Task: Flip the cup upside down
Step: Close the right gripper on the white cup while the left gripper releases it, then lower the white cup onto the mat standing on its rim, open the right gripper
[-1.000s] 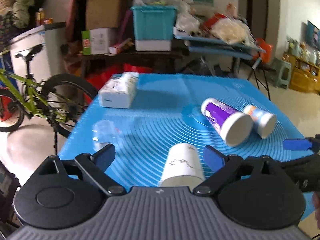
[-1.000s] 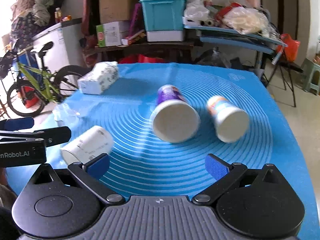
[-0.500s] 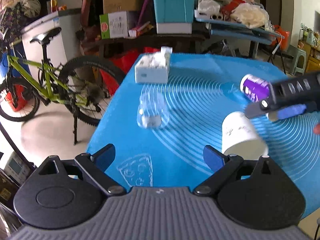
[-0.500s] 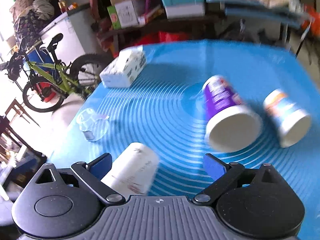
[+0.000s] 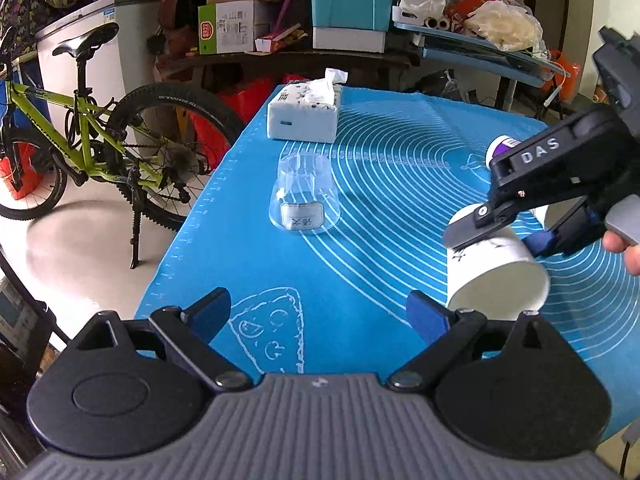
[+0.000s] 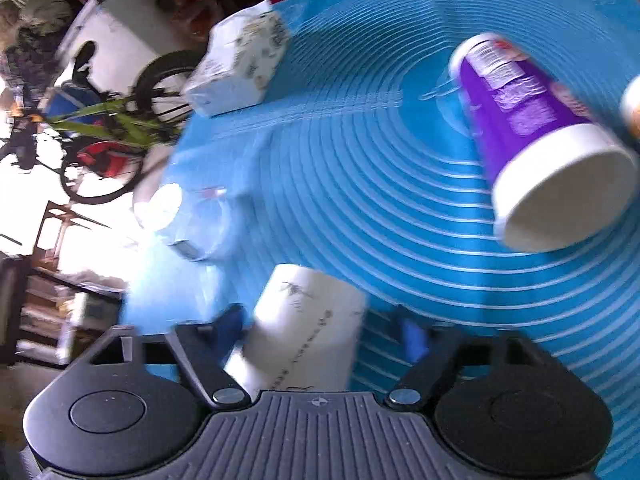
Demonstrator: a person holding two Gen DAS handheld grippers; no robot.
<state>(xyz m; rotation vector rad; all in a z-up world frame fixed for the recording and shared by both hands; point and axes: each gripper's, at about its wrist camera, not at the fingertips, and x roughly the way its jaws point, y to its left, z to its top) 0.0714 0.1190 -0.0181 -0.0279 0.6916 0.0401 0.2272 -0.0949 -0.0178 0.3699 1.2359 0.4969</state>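
On the blue mat, printed with pale concentric rings, a white paper cup is seen lying tilted near the right side, its open mouth turned toward the left wrist camera and some dark handwriting visible on its wall. From the right wrist view the same white cup fills the gap between the two fingers, its closed base pointing away from the lens. A tissue box is placed at the far left of the mat, and a clear plastic cup is stood mouth-down nearer the middle, well apart from the white cup. A purple cup is laid on its side farther right, its mouth facing the camera; a second lying cup is only glimpsed at the frame edge.

The right gripper is reached in from the right, angled down, with its fingers placed on either side of the cup's wall; the fingers appear pressed against it, though blur in the right wrist view leaves the contact slightly uncertain. The left gripper is held low over the near edge of the mat, its fingers spread wide and nothing between them.

Compared with half a second earlier, the right gripper is seen brought closer around the white cup, and the right wrist view is rolled sideways. The clear cup and tissue box are left where they were.
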